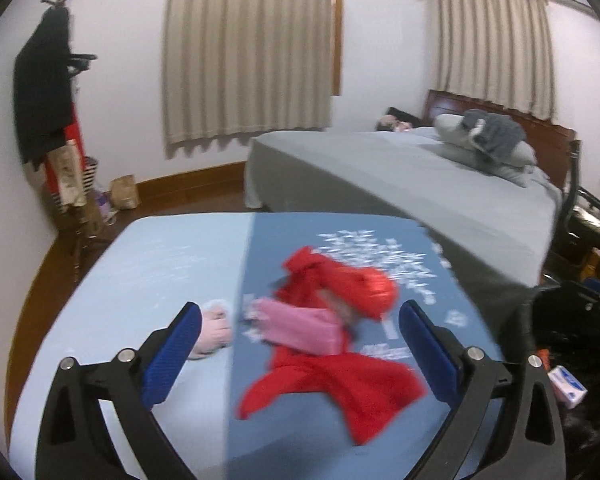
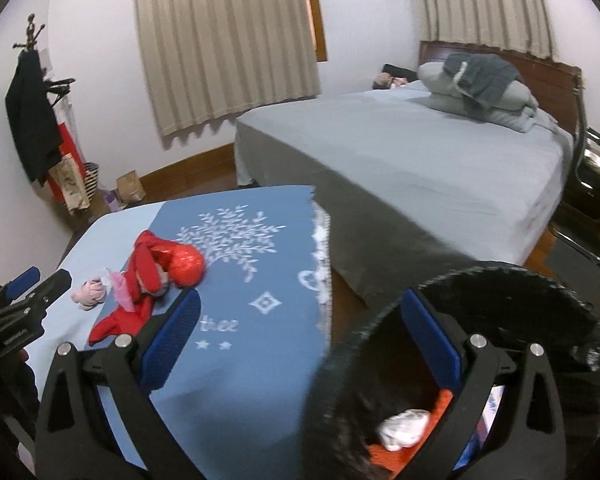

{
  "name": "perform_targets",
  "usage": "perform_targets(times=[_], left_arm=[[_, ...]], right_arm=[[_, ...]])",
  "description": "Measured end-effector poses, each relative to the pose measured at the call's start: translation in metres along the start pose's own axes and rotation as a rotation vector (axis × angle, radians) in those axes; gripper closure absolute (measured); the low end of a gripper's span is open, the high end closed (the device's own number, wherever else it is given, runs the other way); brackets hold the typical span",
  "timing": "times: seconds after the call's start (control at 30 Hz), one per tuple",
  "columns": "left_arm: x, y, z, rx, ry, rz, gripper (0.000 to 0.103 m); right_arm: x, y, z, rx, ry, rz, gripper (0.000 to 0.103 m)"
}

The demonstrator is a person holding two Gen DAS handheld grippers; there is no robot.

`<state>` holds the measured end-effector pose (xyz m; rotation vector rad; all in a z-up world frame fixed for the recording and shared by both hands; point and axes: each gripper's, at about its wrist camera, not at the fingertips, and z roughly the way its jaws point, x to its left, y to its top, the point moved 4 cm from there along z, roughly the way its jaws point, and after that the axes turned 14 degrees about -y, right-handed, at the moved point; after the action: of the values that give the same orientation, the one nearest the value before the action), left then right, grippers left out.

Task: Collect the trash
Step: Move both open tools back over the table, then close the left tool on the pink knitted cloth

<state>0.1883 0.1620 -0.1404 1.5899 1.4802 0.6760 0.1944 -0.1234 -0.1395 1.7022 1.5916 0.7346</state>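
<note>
Your left gripper (image 1: 300, 344) is spread wide, nothing between the blue pads, hovering over the red wrapper (image 1: 340, 320) and pink scrap (image 1: 300, 326) on the blue table cloth (image 2: 260, 280). Right gripper (image 2: 300, 340) also wide, empty, straddling the black bin (image 2: 500, 300) rim; white wad (image 2: 404, 428) inside, probably tissue

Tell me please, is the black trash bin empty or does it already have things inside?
Not empty. In the black trash bin, a crumpled white piece lies on something orange.
</note>
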Motion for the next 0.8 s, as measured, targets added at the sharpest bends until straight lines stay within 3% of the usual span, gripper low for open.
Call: perform_targets(times=[0.27,0.7,0.8], left_arm=[[0.067,-0.016,0.019,0.034,0.114,-0.061,0.011],[0.102,-0.033,0.063,0.147,0.102,-0.146,0.026],[0.102,-0.035,0.068,0.169,0.083,-0.166,0.034]], right_arm=[[0.044,-0.004,0.024,0.020,0.040,-0.047,0.005],[0.087,-0.011,0.050,0.058,0.069,-0.105,0.005],[0.092,-0.013,0.054,0.065,0.075,-0.110,0.005]])
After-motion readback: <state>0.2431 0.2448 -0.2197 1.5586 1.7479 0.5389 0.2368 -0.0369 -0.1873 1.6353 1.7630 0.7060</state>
